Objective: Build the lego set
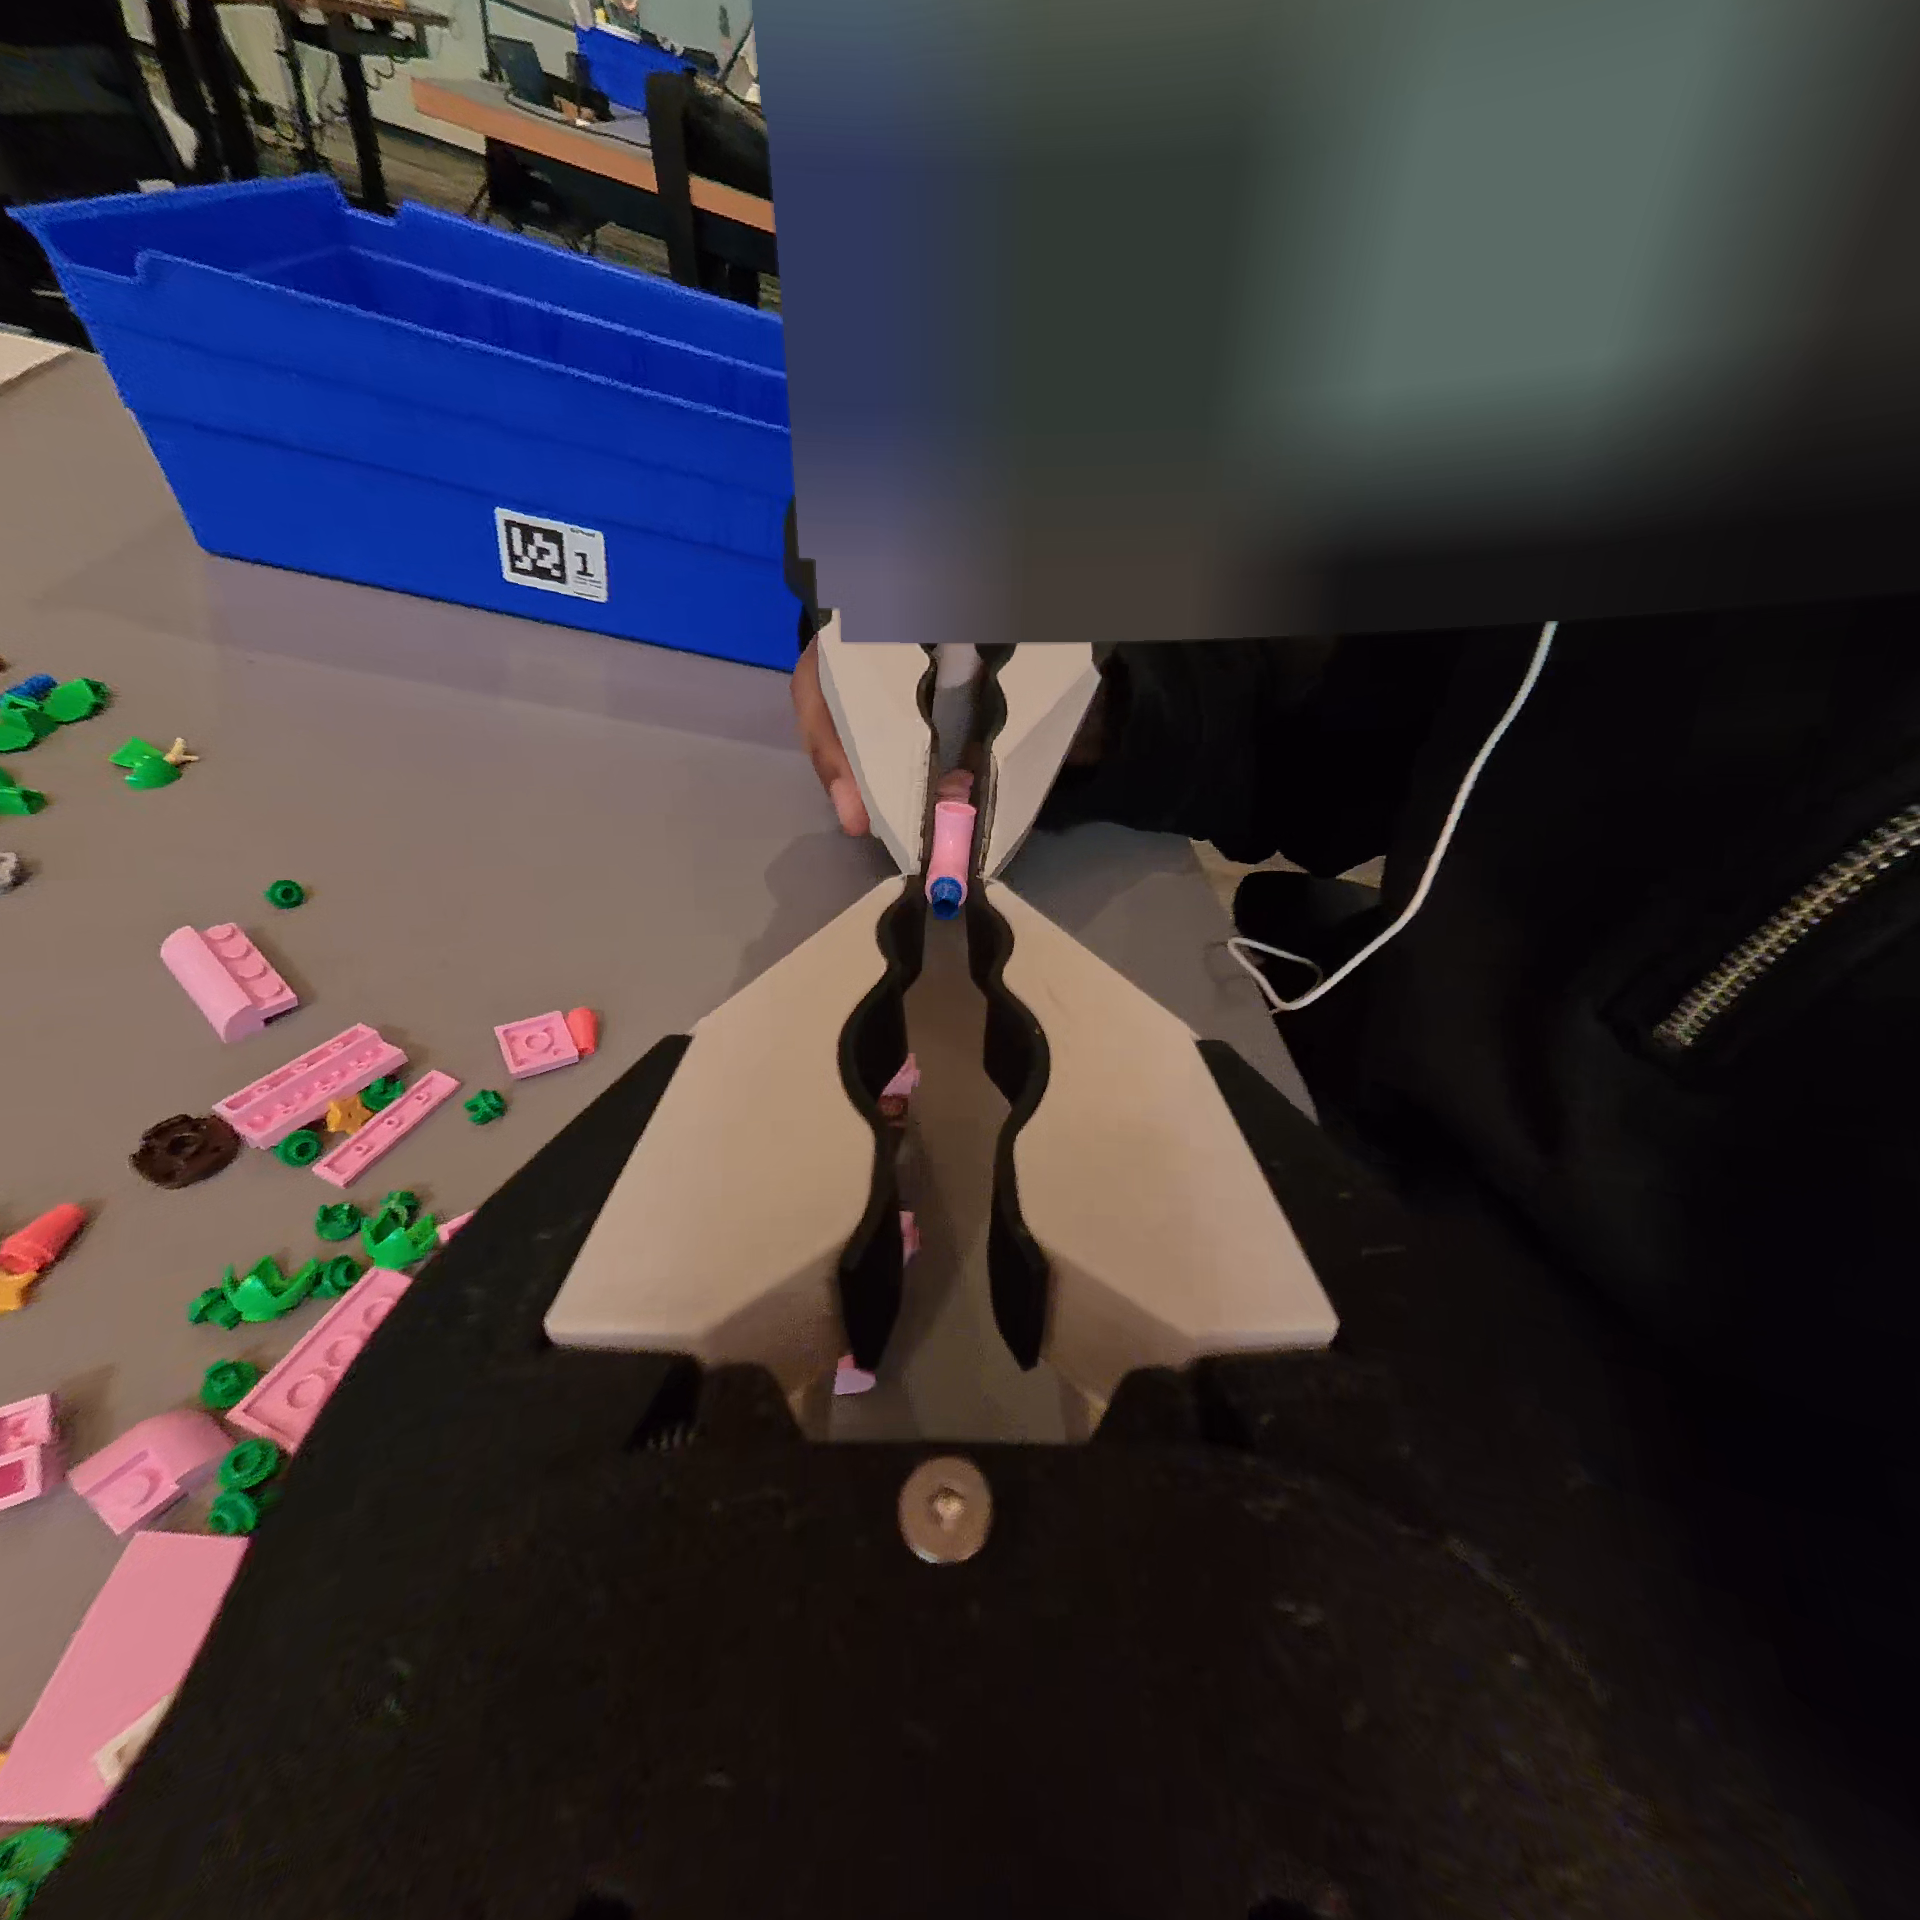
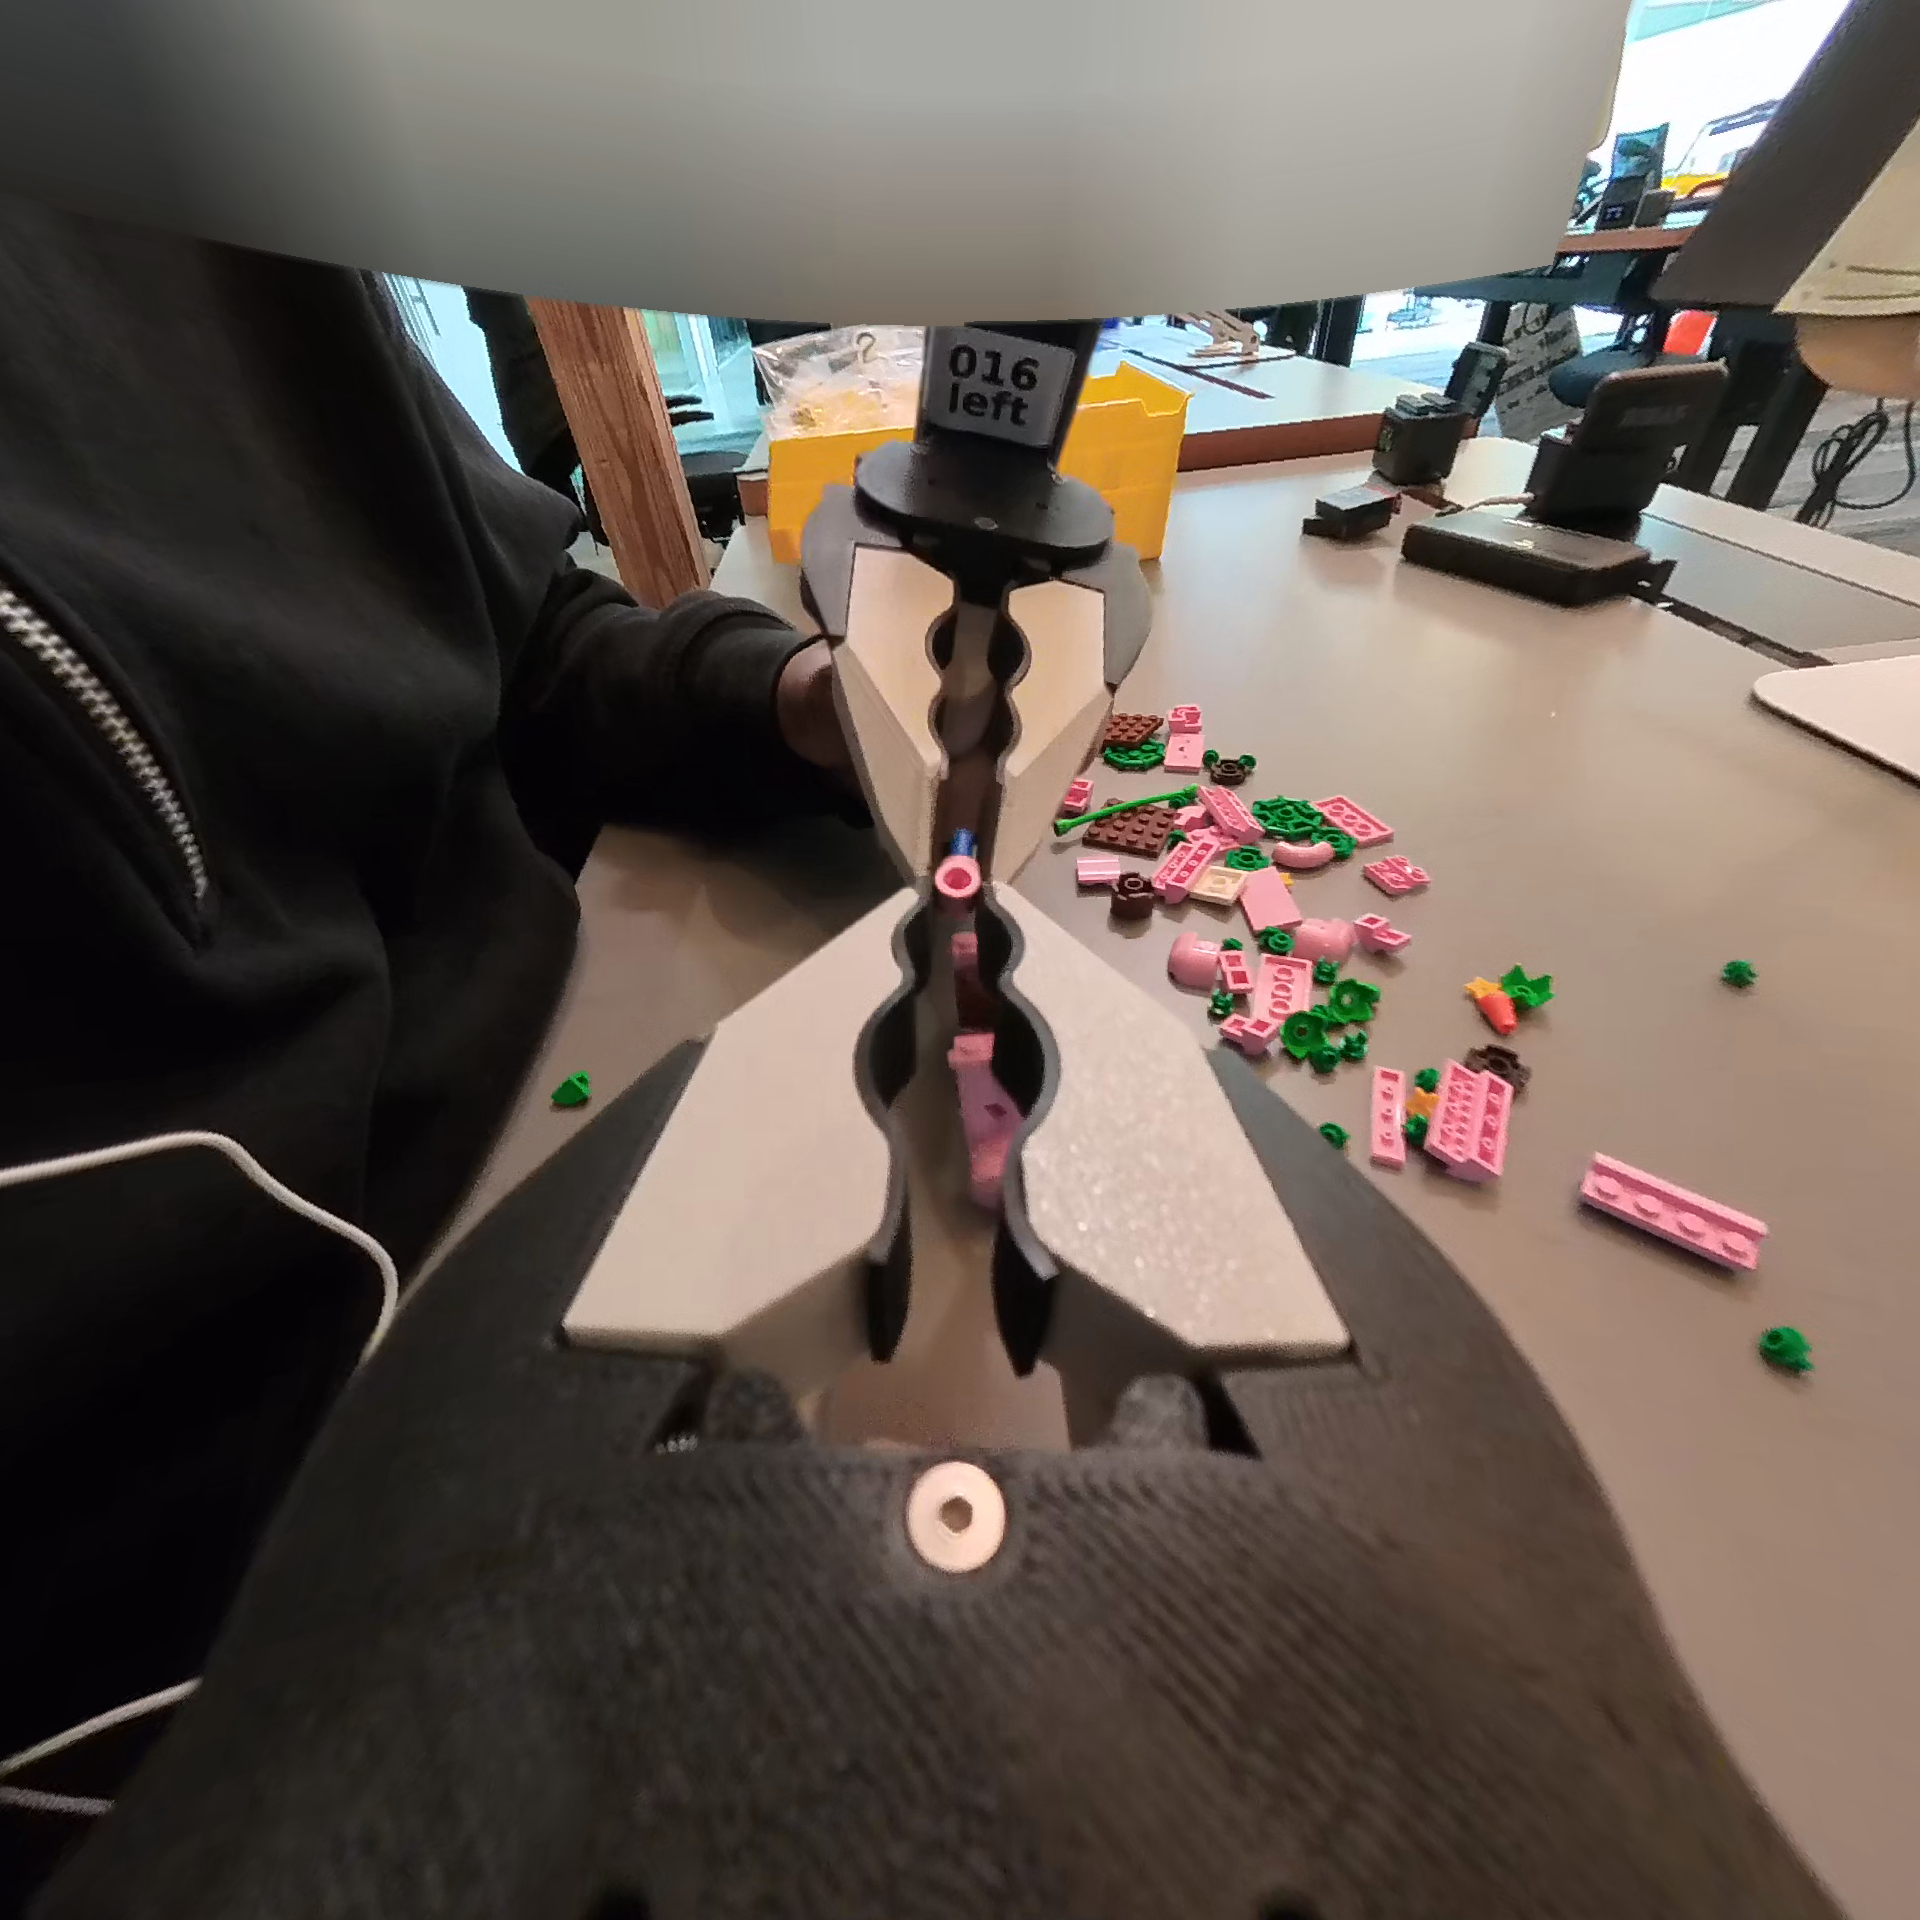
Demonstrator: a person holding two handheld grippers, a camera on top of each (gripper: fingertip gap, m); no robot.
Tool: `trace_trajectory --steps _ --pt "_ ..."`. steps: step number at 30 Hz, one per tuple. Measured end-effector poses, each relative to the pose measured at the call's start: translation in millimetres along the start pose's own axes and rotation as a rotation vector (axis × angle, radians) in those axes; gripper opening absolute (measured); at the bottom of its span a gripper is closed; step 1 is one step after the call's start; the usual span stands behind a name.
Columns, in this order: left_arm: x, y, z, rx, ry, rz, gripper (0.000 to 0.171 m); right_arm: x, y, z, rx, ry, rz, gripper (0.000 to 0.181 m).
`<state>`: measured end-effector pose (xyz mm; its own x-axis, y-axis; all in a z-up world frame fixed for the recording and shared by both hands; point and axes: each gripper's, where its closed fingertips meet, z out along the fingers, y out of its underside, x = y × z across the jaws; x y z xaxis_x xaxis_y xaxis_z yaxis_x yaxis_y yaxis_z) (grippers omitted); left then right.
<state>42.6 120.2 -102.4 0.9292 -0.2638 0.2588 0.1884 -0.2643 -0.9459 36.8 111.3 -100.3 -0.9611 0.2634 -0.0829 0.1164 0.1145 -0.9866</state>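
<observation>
My two grippers meet tip to tip above the grey table (image 1: 520,790). My right gripper (image 2: 961,896) is shut on a small pink cylinder (image 2: 957,881), which also shows in the left wrist view (image 1: 953,842). My left gripper (image 1: 945,902) is shut on a small blue round piece (image 1: 945,896) that sits against the end of the cylinder; it also shows in the right wrist view (image 2: 964,837). Loose pink, green and brown lego pieces (image 2: 1278,894) lie scattered on the table, and also show in the left wrist view (image 1: 312,1081). More pink and brown pieces (image 2: 979,1112) show through the gap between my right fingers.
A blue bin (image 1: 416,416) stands at the back of the table in the left wrist view. A yellow bin (image 2: 1127,457) and dark devices (image 2: 1527,556) stand far off in the right wrist view. A person in a black jacket (image 2: 260,675) with a white cable (image 1: 1434,862) sits at the table's edge. Left and right tips are no more than a few centimetres apart.
</observation>
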Motion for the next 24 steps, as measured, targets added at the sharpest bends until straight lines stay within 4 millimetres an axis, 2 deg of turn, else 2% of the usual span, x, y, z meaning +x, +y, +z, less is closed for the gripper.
trace_trajectory --steps 1,4,6,10,14,19,24 --pt "-1.8 1.2 0.4 -0.011 -0.020 0.015 0.006 1.0 0.1 -0.1 -0.003 0.008 -0.006 0.006" --pt "-14.8 16.4 2.0 -0.118 -0.115 0.079 0.034 8.2 -0.3 -3.7 -0.010 0.046 -0.008 0.005" --pt "-19.8 31.1 3.4 -0.220 -0.155 0.114 0.040 17.3 2.4 -9.7 -0.032 0.086 0.000 0.005" --pt "-18.0 61.3 9.5 -0.414 -0.161 0.151 0.040 29.3 19.3 -19.9 -0.134 0.116 0.039 0.005" --pt "-23.4 81.2 11.8 -0.537 -0.196 0.190 0.036 21.1 34.7 -15.3 -0.211 0.051 0.107 0.005" --pt "-23.2 84.0 10.4 -0.531 -0.170 0.158 0.015 12.2 63.6 -6.0 -0.365 0.015 0.086 0.006" --pt "-21.4 82.8 11.9 -0.507 -0.143 0.128 0.014 4.2 71.2 -4.3 -0.415 -0.025 0.045 0.006"
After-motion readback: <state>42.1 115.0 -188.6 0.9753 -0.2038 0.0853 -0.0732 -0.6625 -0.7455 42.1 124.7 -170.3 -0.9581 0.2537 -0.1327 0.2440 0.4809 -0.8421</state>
